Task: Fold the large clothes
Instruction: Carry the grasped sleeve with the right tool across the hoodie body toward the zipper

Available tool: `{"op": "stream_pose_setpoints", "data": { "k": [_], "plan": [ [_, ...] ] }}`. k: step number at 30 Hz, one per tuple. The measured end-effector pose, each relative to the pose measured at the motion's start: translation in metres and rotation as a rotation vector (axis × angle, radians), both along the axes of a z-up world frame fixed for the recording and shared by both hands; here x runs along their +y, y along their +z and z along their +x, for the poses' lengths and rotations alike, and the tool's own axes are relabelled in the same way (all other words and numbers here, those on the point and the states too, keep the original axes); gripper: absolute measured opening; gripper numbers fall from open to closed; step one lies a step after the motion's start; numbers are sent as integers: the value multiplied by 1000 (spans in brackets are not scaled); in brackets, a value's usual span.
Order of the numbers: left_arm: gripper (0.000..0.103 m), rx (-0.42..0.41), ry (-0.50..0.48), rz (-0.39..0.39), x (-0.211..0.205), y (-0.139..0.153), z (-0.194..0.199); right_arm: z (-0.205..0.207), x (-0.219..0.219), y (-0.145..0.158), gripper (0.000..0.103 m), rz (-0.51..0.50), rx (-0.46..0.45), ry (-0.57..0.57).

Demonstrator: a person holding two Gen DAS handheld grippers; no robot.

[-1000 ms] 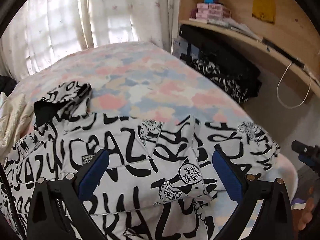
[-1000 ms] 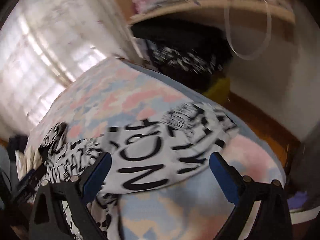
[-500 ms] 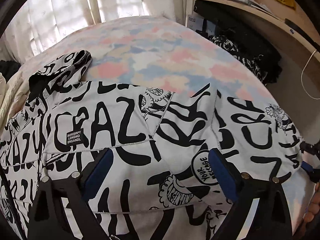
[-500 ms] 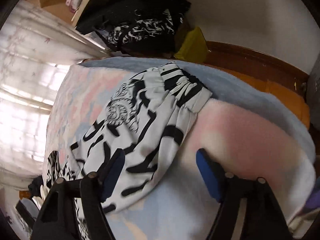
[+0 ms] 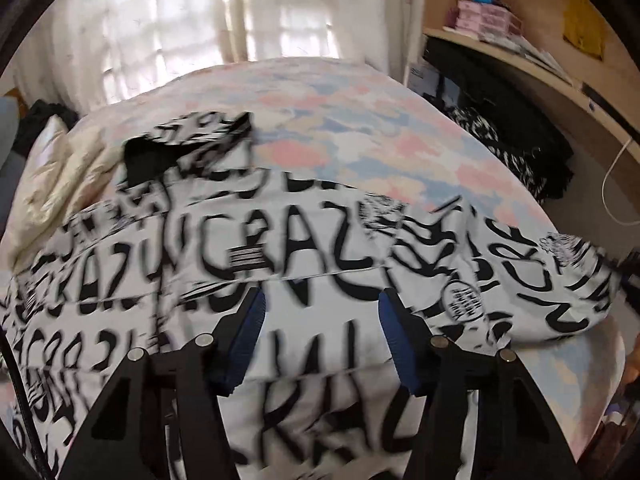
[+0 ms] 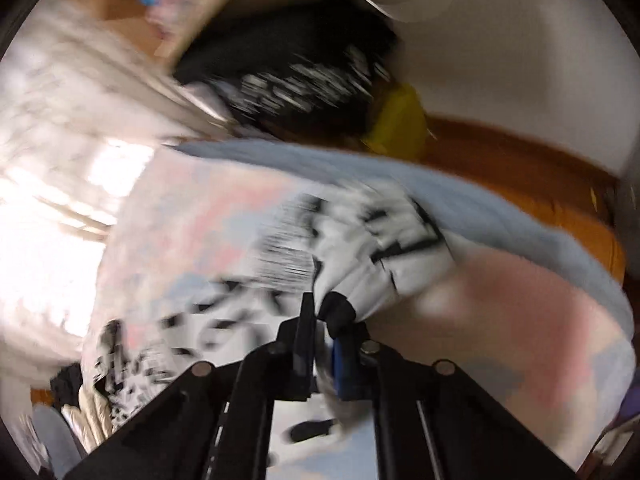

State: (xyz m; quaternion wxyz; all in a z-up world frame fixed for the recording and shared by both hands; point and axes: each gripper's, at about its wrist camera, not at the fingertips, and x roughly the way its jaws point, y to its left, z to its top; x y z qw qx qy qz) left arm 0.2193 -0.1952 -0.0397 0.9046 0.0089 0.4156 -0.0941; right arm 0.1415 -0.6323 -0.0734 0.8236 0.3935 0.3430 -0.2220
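The big white jacket with black scribble letters point(image 5: 304, 280) lies spread across the pink and blue blanket bed point(image 5: 360, 128), its long way running from 9 o'clock to 3 o'clock. The right gripper point(image 6: 322, 344) is pinched tight on the jacket's sleeve end point(image 6: 360, 280), out at the 3 o'clock side. The left gripper point(image 5: 320, 332) hangs partly open over the middle, holding nothing. I think the sleeve should fold in toward 9 o'clock.

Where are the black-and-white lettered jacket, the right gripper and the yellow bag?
black-and-white lettered jacket point(image 5: 320, 264), left wrist view, chest panel.
right gripper point(image 6: 322, 344), right wrist view, fingertips shut on sleeve.
yellow bag point(image 6: 400, 120), right wrist view, its middle.
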Motion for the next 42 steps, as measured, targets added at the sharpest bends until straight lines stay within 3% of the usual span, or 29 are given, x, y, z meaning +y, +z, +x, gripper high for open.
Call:
{"op": "stream_pose_setpoints", "data": {
  "k": [3,7,11,14,17,23,25,27,29,37,41,42],
  "plan": [
    [57,-19,51,-5,37,8,-13,9,56,60,6,-79,-153,135],
    [57,-1,105,-45,84,12,-23,25,141,117,6,-157,-307,348],
    [57,6,185,-62,125,11,-31,48,225,137,6,-186,-355,552],
    [57,-2,232,-63,148,5,-35,65,287,124,6,-208,-320,683],
    [57,16,267,-96,173,-6,-35,82,337,89,6,-222,-252,790],
    [58,52,261,-130,187,-31,-40,88,410,-13,12,-274,-8,969],
    [58,70,245,-148,186,-38,-40,80,420,-35,20,-280,48,1008],
    [58,85,226,-165,183,-44,-40,68,422,-46,42,-284,62,1032],
    [58,94,208,-181,178,-48,-40,51,418,-47,52,-292,44,1040],
    [58,140,134,-300,165,-66,-35,-1,377,-33,52,-231,-61,959],
    [58,153,104,-378,164,-81,-30,-10,358,-45,52,-197,-66,916],
    [54,160,98,-388,162,-86,-27,-10,353,-51,52,-182,-48,904]
  ]
}}
